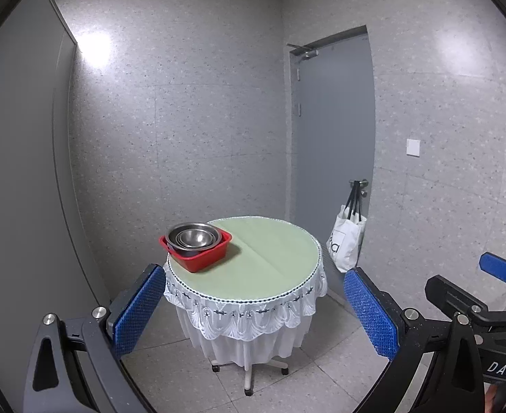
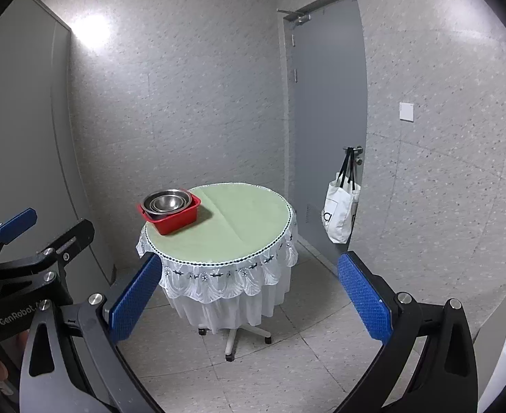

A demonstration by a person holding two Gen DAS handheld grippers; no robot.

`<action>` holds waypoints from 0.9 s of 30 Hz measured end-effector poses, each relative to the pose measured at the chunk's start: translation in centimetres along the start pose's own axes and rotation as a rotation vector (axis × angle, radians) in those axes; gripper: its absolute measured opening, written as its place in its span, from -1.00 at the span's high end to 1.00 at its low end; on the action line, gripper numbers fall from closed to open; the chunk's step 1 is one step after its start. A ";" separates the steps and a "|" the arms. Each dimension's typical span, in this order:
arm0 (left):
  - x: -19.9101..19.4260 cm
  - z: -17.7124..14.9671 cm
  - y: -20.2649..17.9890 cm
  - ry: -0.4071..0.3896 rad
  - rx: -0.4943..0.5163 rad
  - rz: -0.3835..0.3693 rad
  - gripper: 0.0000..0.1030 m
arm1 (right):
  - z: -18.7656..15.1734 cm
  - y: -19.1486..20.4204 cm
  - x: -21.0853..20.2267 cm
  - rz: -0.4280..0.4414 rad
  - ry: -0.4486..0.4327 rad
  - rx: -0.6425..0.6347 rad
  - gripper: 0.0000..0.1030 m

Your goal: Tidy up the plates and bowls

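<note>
1. Stainless steel, dull and brushed: three round nested bowls point(image 1: 193, 237) sit one inside another, biggest outermost, in a red plastic tub point(image 1: 201, 256) of squarish shape with sloping walls and a flared rim.
2. The tub stands at the far left edge of a small round table point(image 1: 273, 268), well apart from both grippers.
3. A smooth pale-green cloth with a faint centre crease covers the tabletop; white scalloped lace with dark stitched motifs hangs round its rim, over a gathered white skirt and a white castor base.
4. The left gripper point(image 1: 253, 316) hovers short of the table, its jaws spread wide with nothing between them; the fingers point(image 1: 139, 309) carry blue pads with a fine dimpled grid on black frames.
5. The right gripper point(image 2: 249, 299) is likewise splayed and empty, with the same blue textured pads point(image 2: 364, 297).
6. Speckled grey walls and pale floor tiles surround the scene; a white canvas tote bag point(image 2: 339, 211) with black straps hangs from the handle of a flat grey door point(image 2: 325, 103).
</note>
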State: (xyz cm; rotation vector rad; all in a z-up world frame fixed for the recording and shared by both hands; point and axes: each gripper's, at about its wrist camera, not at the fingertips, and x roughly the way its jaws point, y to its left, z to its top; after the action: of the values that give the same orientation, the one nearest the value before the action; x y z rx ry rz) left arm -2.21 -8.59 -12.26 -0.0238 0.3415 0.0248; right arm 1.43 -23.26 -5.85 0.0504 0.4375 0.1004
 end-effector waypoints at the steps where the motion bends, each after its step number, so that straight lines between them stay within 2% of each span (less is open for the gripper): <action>1: -0.3 -0.1 0.2 -0.004 -0.003 -0.002 -0.99 | 0.0 0.0 -0.2 -0.001 -0.004 0.000 -1.00; 11: 0.7 1.4 0.3 -0.017 0.007 -0.005 -0.99 | 0.1 -0.7 -0.6 -0.004 -0.023 -0.006 -1.00; 27: 1.8 1.2 -0.6 -0.048 0.019 0.000 -0.99 | 0.8 -2.7 -0.1 0.005 -0.041 -0.010 -1.00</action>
State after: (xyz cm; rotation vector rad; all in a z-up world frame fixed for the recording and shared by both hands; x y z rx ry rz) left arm -0.14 -9.15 -11.75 -0.0042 0.2934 0.0218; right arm 1.93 -25.97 -5.31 0.0434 0.3955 0.1063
